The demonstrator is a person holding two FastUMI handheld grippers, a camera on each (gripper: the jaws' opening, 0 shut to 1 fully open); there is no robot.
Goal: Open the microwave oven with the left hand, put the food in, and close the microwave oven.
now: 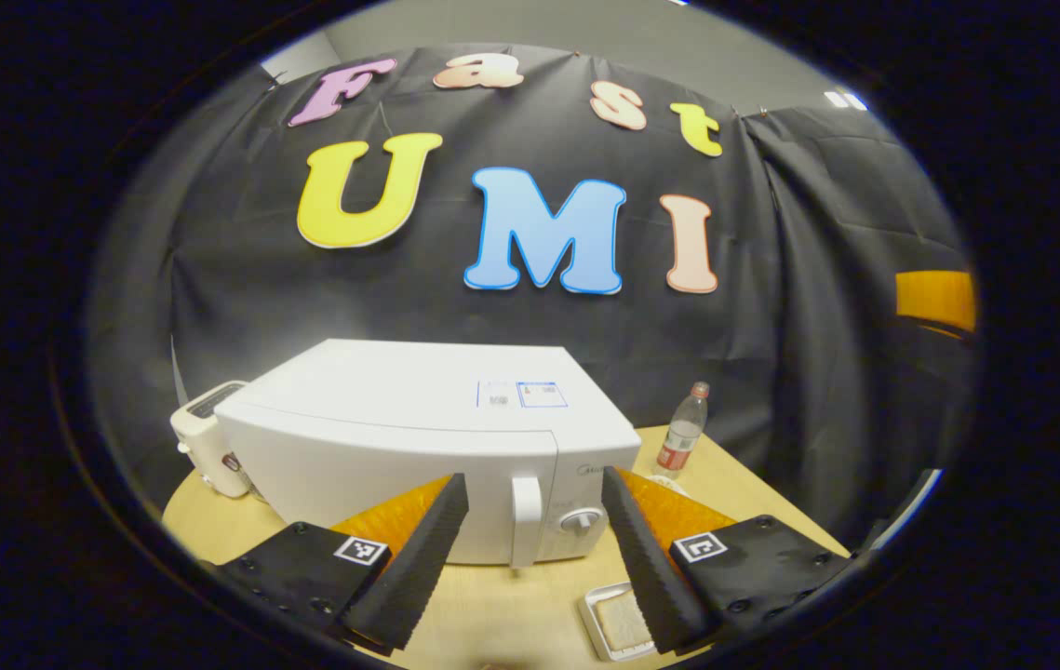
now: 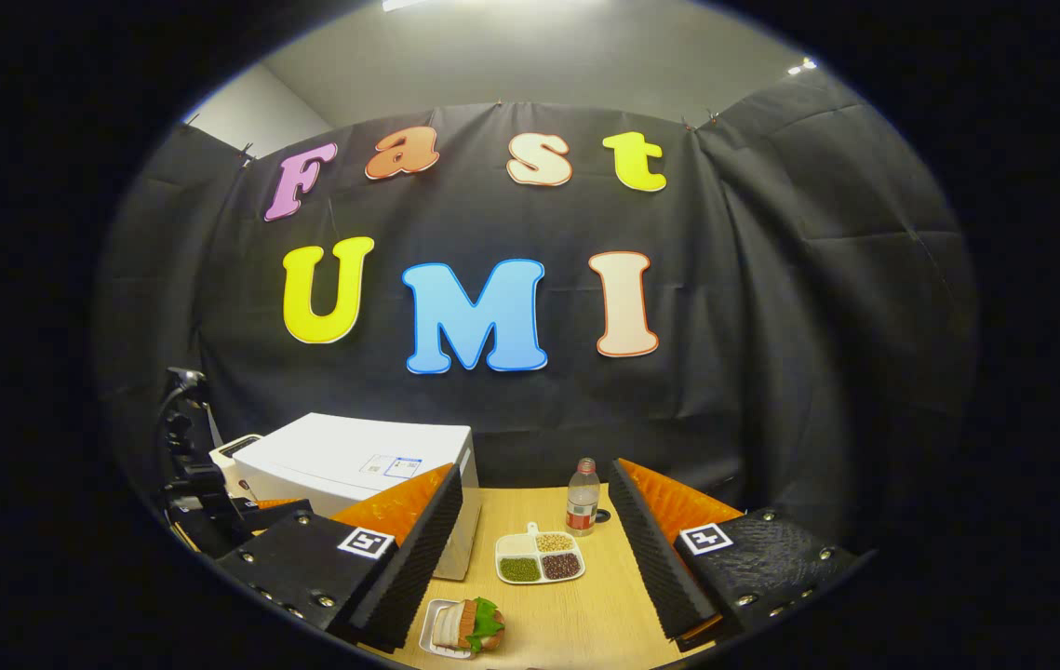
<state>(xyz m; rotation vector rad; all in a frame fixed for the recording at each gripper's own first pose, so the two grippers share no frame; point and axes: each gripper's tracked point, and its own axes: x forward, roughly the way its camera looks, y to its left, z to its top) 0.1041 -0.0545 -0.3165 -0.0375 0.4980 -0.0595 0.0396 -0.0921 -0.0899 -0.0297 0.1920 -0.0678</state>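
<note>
We find the microwave oven (image 1: pixel 418 437) standing closed on the table (image 1: pixel 502 605), its door handle (image 1: pixel 526 519) a vertical bar at the right edge of the door, beside the control knob (image 1: pixel 583 520). In the left gripper view the handle lies straight ahead of the left gripper (image 1: pixel 534 540), framed between its two fingers, with its long axis upright and thus crossing the line of the gap. We judge this gripper the nearer one to the door and the one placed to pull it. Its fingers stand spread wide; they touch nothing and hold nothing.

In the right gripper view the food, a sandwich (image 2: pixel 472 625) with a green leaf on a small white tray (image 2: pixel 433 629), rests on the table just below and ahead of the right gripper (image 2: pixel 539 549), towards its left finger. That gripper's fingers are likewise spread apart and empty.

We note a divided dish (image 2: pixel 539 556) of beans and a bottle (image 2: pixel 583 498) farther back on the table, to the right of the oven, and a toaster (image 1: pixel 204 437) behind the oven's far side.

We judge the opening step as not yet begun.
</note>
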